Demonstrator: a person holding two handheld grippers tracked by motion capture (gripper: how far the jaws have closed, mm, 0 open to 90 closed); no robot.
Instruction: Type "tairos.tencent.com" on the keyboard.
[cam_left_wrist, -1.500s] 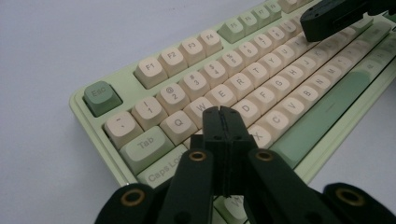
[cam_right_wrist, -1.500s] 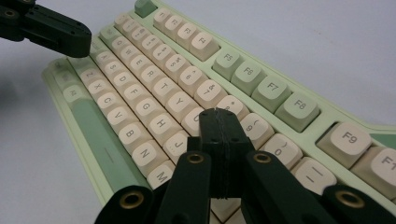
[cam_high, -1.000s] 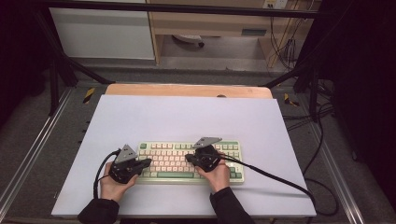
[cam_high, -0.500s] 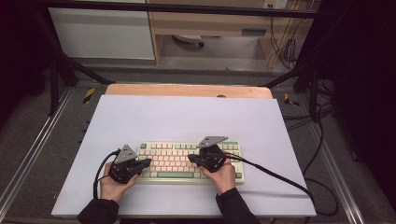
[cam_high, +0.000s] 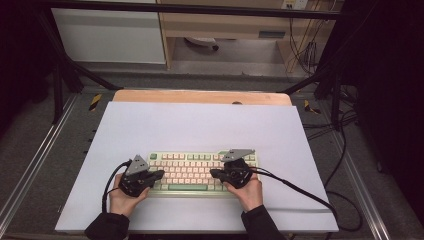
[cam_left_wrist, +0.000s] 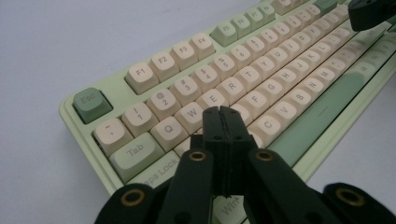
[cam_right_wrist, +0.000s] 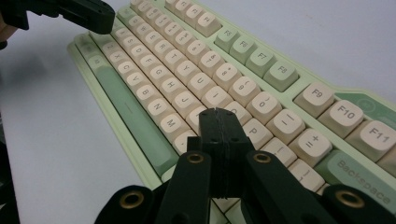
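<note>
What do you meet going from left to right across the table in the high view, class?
Left gripper with jaws shut, over the left end of the keyboard → keyboard's middle keys → right gripper, also shut, over its right part.

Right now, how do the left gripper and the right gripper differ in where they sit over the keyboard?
The left gripper hovers over the keyboard's left end, its tips near the S and D keys; the right gripper sits over the right half, tips near K and L. The left points rightward in the high view, the right leftward. Both have jaws shut, holding nothing.
</note>
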